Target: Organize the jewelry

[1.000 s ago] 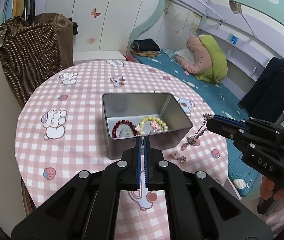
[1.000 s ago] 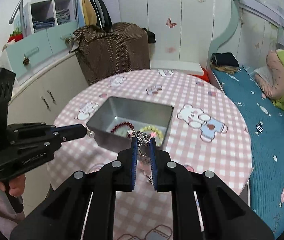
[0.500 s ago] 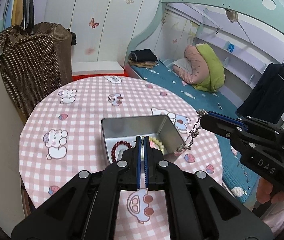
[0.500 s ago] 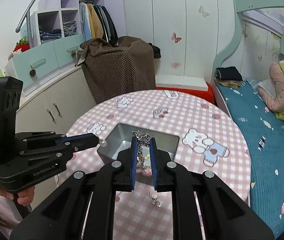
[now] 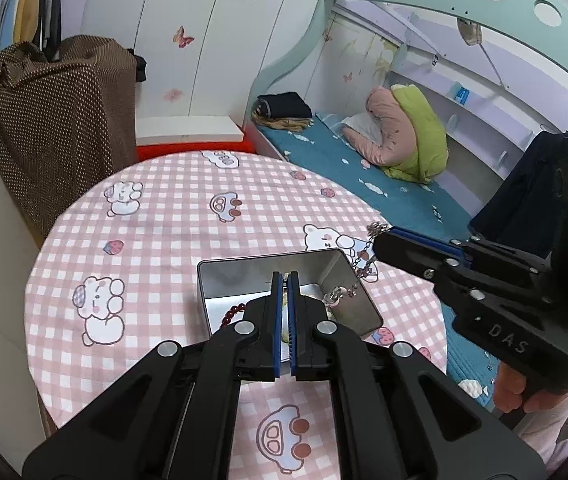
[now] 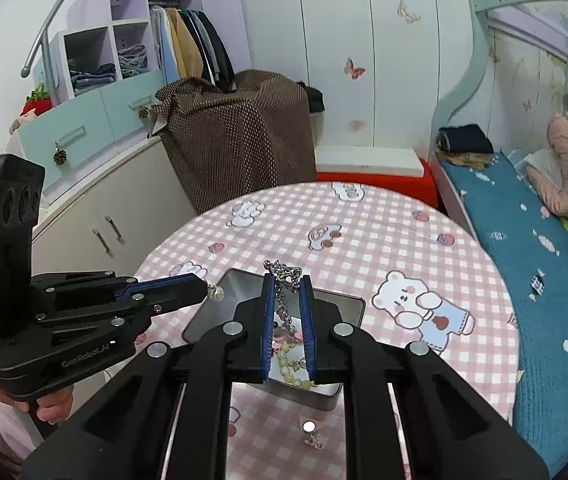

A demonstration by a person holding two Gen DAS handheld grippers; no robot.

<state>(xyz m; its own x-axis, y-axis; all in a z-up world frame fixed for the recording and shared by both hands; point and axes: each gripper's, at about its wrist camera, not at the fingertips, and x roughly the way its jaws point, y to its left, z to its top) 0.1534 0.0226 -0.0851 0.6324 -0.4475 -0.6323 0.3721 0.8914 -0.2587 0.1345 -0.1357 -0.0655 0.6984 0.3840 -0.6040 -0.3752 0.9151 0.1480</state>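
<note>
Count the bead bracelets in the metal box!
2. Dark red bead bracelet: near the silver metal box's left wall. Pale green bead bracelet: under the right gripper holding a silver chain. Grippers may hide more.

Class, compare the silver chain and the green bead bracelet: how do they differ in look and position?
The chain is thin metal links; the bracelet is round pale-green beads. The chain hangs from the right gripper above the tin; the bracelet lies on the tin's floor, ungripped. Both are jewelry.

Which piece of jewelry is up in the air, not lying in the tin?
The silver chain, hanging from the right gripper above the metal tin. The dark red bracelet and pale green bracelet lie inside.
</note>
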